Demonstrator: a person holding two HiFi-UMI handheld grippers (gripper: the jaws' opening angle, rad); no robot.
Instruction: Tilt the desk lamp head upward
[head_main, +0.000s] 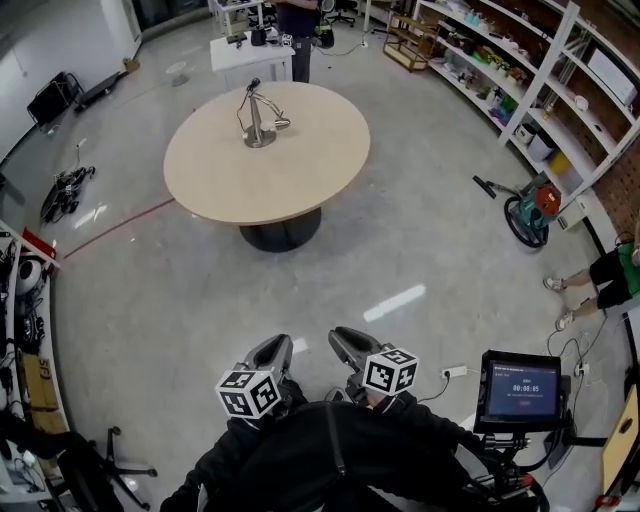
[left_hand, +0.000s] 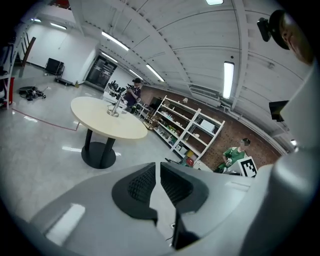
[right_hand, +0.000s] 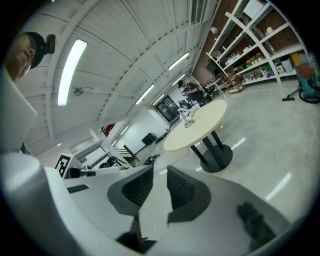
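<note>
Round beige table (head_main: 310, 175), black pedestal (head_main: 280, 233); thin metal desk lamp (head_main: 259, 118), disc base. Left gripper (left_hand: 159, 181): ribbed black pads (left_hand: 140, 185) nearly meeting, empty. Right gripper (right_hand: 160, 186): pads slightly apart, empty.

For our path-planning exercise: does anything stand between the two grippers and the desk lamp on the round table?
Nothing visible does. The left gripper and right gripper are near the person; only open floor lies before the round table, and nothing sits on it in front of the desk lamp.

The desk lamp (head_main: 258, 118) stands on the table's (head_main: 300, 170) far left, shelves (head_main: 520, 70) along the right.
</note>
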